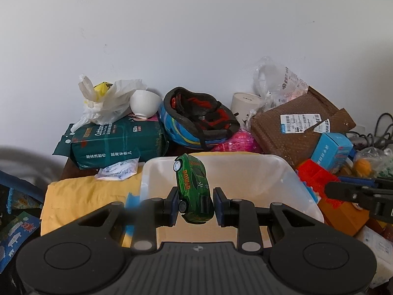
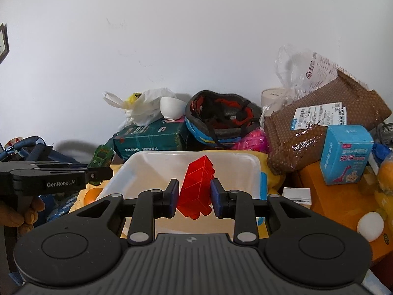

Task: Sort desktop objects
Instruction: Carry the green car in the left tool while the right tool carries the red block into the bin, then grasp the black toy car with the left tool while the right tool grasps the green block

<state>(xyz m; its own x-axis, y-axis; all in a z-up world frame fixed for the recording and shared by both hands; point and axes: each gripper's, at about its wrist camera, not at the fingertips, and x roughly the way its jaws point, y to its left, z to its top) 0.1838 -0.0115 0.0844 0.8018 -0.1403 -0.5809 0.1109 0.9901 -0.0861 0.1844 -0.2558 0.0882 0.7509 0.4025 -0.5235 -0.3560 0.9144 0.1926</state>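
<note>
My left gripper [image 1: 195, 205] is shut on a green toy car [image 1: 193, 186], nose up, held over the near side of a translucent white plastic bin [image 1: 304, 191]. In the right wrist view my right gripper [image 2: 194, 200] is shut on a red plastic building block [image 2: 197, 184], tilted, above the same bin [image 2: 255, 169]. The left gripper [image 2: 100, 172] with the green car [image 2: 102, 158] shows at the left edge there. The right gripper [image 1: 330, 190] with the red block [image 1: 315, 174] shows at the right in the left wrist view. Nothing lies in the bin.
Behind the bin stand a green cotton-pad pack [image 1: 118, 142], a white bowl [image 1: 145, 103], a blue helmet [image 1: 199, 120], a pink item [image 1: 235, 142] and a brown padded mailer [image 1: 299, 127]. A blue box [image 2: 346, 154], an orange box [image 2: 343, 199] and a white egg [image 2: 370, 226] lie right. Yellow cloth [image 1: 93, 196] lies under the bin.
</note>
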